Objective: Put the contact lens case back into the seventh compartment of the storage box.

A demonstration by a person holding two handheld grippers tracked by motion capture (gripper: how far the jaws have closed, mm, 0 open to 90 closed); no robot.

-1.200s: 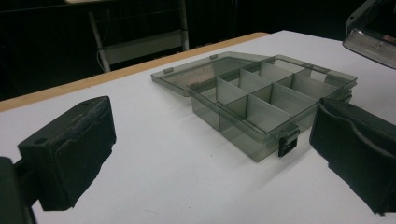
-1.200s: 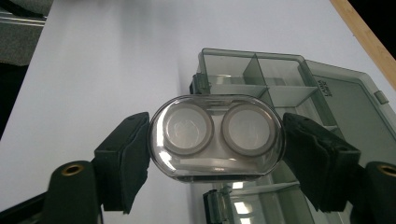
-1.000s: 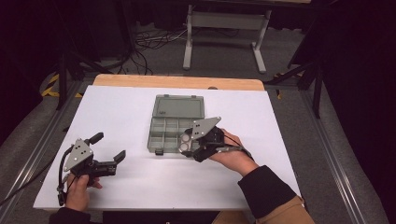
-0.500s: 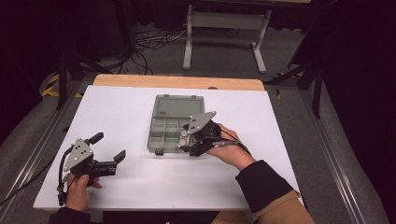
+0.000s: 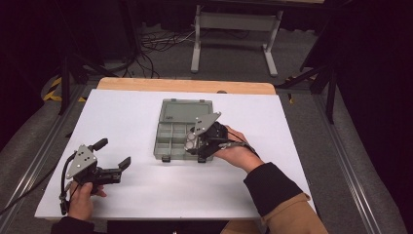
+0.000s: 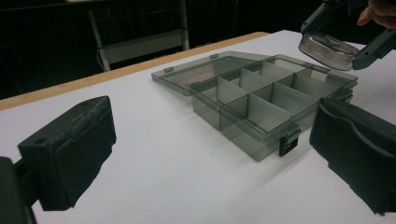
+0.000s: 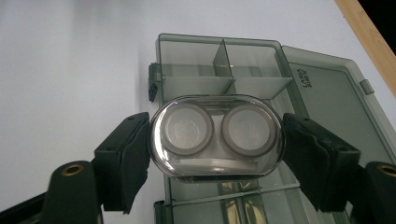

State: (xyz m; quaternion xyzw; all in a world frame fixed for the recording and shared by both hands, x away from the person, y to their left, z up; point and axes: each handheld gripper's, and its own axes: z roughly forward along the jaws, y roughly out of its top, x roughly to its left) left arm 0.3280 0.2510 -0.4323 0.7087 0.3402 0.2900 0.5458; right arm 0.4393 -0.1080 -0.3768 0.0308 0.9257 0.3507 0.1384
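The right gripper's (image 7: 215, 154) black padded fingers (image 7: 125, 158) press on the two short ends of a clear oval plastic case with two round wells (image 7: 216, 136), holding it level in the air. Directly beneath it lies the smoky grey translucent compartment box (image 7: 224, 70), lid folded open flat on the desk; the oval case hovers over the box's divided sections, near the front row where the two dark latches sit. In the high view the right gripper (image 5: 197, 146) sits above the box's (image 5: 175, 129) near right part, the hand behind it resting toward the white desk (image 5: 292, 146).

The left gripper (image 5: 113, 157) lies well apart at the desk's near left, its fingers (image 6: 70, 149) spread wide with nothing between them, pointing toward the box.
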